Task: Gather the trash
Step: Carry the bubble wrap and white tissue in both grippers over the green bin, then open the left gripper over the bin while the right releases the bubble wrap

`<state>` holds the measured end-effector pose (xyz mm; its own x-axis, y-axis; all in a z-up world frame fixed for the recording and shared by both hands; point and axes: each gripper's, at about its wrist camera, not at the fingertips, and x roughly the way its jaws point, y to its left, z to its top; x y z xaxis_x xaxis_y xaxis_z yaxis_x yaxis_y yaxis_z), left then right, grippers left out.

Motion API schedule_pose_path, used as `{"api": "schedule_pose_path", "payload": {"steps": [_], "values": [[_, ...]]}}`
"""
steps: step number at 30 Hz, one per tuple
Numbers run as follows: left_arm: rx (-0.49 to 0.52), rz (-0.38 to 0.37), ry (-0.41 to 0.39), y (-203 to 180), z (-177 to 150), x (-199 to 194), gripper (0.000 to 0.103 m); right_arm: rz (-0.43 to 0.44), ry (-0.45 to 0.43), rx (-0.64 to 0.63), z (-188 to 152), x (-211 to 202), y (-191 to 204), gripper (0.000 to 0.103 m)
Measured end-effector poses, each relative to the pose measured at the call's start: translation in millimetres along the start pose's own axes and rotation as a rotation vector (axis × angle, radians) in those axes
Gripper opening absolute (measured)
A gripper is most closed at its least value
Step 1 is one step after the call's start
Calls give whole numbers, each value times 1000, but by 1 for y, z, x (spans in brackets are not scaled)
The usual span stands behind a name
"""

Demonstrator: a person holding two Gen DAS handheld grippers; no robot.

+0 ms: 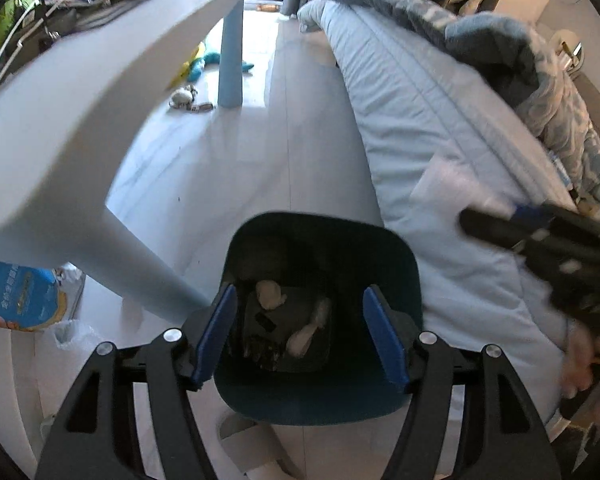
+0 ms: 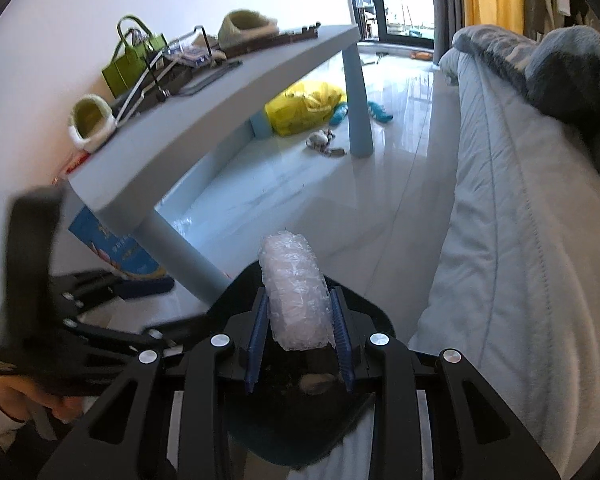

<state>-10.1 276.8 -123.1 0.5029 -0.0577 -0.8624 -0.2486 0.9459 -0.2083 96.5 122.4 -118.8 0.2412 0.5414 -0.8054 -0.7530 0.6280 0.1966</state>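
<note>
The dark bin (image 1: 320, 320) stood on the floor between the pale blue table (image 1: 100, 92) on the left and the bed (image 1: 420, 120) on the right, crumpled tissues already inside. The right gripper (image 2: 300, 344) was clenched on a roll of bubble wrap (image 2: 296, 292) above the bin's mouth; letting go only once squarely over it seemed wise. The left gripper (image 1: 300, 336) hung released and empty over the bin. A blue package (image 1: 16, 296) near the table leg bore print too blurred to read.
</note>
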Motion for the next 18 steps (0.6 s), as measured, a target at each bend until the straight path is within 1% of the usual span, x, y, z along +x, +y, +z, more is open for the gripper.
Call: {"api": "schedule_pose_path", "payload": {"steps": [5,9,14,15,18], "values": [[-4,-22,-82,1,7,-22,68,-16,55,6,-5,17,0,31],[-15,-37,-140,0,13,-40,63,-20,98,8,-10,30,2,31],[-29,-48,-187,-1,18,-55,57,-33,149,-12,-18,47,6,31],[-30,-50,-194,-1,19,-57,55,-34,156,-15,-19,49,8,31],[-26,-49,-210,-2,22,-64,52,-33,190,-30,-24,59,12,31]]}}
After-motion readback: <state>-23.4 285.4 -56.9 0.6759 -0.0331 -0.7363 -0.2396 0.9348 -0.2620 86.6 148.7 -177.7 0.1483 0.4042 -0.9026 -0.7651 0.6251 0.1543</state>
